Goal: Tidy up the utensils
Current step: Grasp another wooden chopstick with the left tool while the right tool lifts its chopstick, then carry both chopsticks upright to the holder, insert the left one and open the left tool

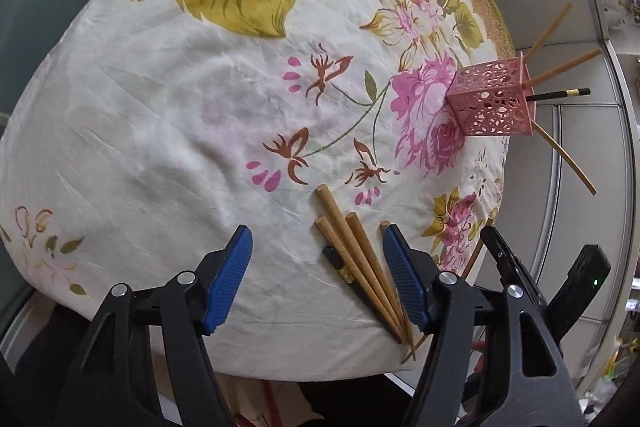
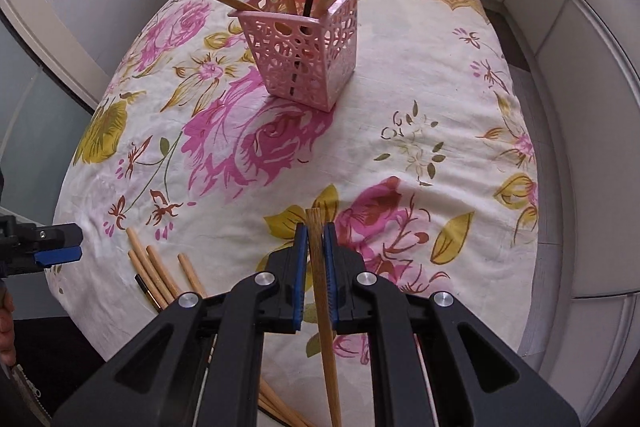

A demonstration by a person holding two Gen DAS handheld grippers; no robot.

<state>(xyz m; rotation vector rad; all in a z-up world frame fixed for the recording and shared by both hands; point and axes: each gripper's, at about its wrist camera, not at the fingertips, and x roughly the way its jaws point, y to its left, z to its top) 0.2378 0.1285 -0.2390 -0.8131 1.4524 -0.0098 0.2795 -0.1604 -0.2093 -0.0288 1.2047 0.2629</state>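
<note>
We see pink holder [image 2: 306, 57] upright on bench cloth [image 2: 400, 99], four sticks inside. Our right claw [image 2: 315, 247] grips chopstick [image 2: 320, 267]; left claw [image 1: 318, 267] open over loose chopsticks [image 1: 356, 259].

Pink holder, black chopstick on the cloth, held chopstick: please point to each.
pink holder [image 2: 304, 63], right wrist view, front wall.
black chopstick [image 1: 334, 259], left wrist view, upper end.
held chopstick [image 2: 315, 227], right wrist view, upper end.
</note>
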